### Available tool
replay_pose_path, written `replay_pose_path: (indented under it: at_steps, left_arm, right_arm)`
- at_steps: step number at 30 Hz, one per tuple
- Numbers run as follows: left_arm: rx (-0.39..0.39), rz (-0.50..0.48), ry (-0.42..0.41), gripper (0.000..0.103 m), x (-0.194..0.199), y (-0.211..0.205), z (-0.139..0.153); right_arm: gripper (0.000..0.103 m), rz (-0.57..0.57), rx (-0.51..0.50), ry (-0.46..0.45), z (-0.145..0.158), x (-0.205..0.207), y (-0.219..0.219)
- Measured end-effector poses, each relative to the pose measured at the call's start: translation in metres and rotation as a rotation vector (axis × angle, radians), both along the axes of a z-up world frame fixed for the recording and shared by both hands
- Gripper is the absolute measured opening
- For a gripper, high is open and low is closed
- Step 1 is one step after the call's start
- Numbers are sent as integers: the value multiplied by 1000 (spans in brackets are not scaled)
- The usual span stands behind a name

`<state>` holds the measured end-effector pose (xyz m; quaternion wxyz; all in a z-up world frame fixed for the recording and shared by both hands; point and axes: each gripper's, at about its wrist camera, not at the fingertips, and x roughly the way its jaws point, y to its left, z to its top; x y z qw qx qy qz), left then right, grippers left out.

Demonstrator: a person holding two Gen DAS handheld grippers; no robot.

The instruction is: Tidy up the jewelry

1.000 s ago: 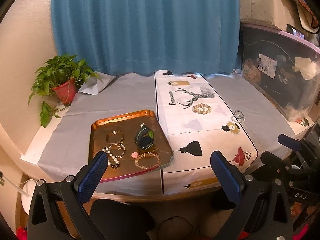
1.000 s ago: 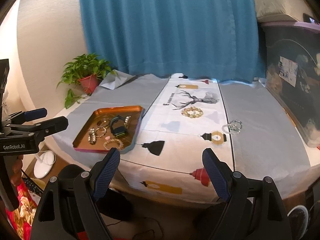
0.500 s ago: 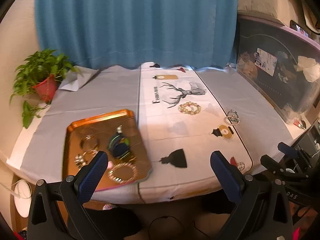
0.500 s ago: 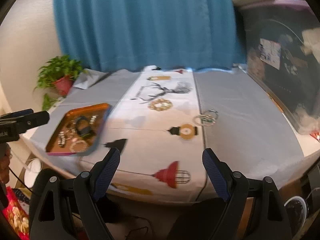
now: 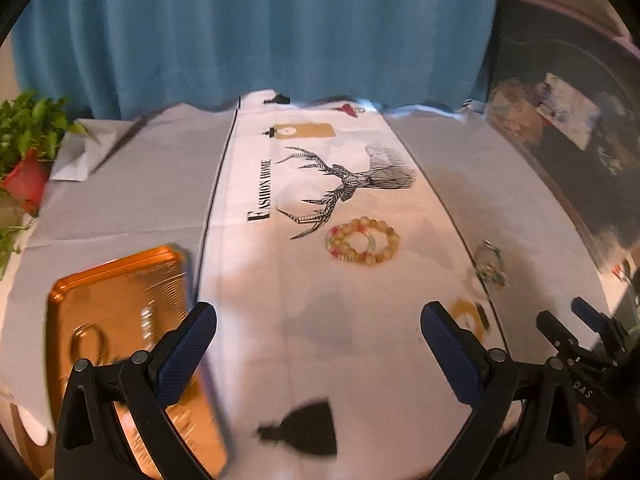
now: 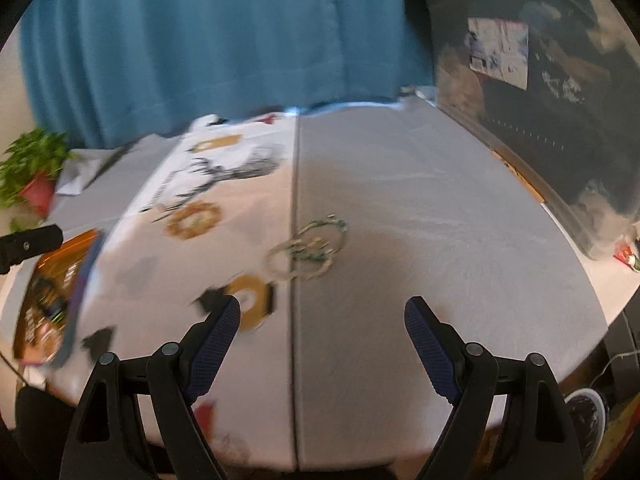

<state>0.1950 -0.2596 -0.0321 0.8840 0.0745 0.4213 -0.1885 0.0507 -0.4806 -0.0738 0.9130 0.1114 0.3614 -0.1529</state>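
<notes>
Hand-held gripper on the left (image 5: 318, 320) and the right one (image 6: 322, 318) both hang wide open, nothing between the fingers. Orange tray (image 5: 116, 280) with some jewelry sits lower left of the left view. Farther back, mid-frame, a beaded bracelet (image 5: 362, 240) lies on the tabletop (image 5: 120, 200); a blurry chain bracelet (image 6: 310, 250) centers the right view.

Left wrist view: low over the near edge of the counter (image 5: 132, 200), facing the blue curtain (image 5: 256, 28), between spread tongs (image 5: 318, 354). Right wrist view: same low height, further right, angled toward the curtain (image 6: 200, 40) and dark bin (image 6: 560, 140). Shared by both: beaded bracelet (image 5: 362, 240) (image 6: 194, 219), orange tray (image 5: 116, 292) (image 6: 60, 256), potted plant (image 5: 24, 148) (image 6: 32, 172).
</notes>
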Motion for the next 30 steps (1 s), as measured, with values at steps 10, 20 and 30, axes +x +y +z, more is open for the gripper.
replay_pose_path:
  at_steps: [10,20,30]
  left_arm:
    - [-27,65,144,101,76,-35,-59]
    - [26,76,163,103,90,-54,-83]
    - [75,10,184,102,70,-47,-87]
  right_arm:
    - [85,-10,-69,101,-39,71,-28]
    - [87,-23,-78,125,-58,85,-39]
    - [88,-13,-63,121,-58,71,-39]
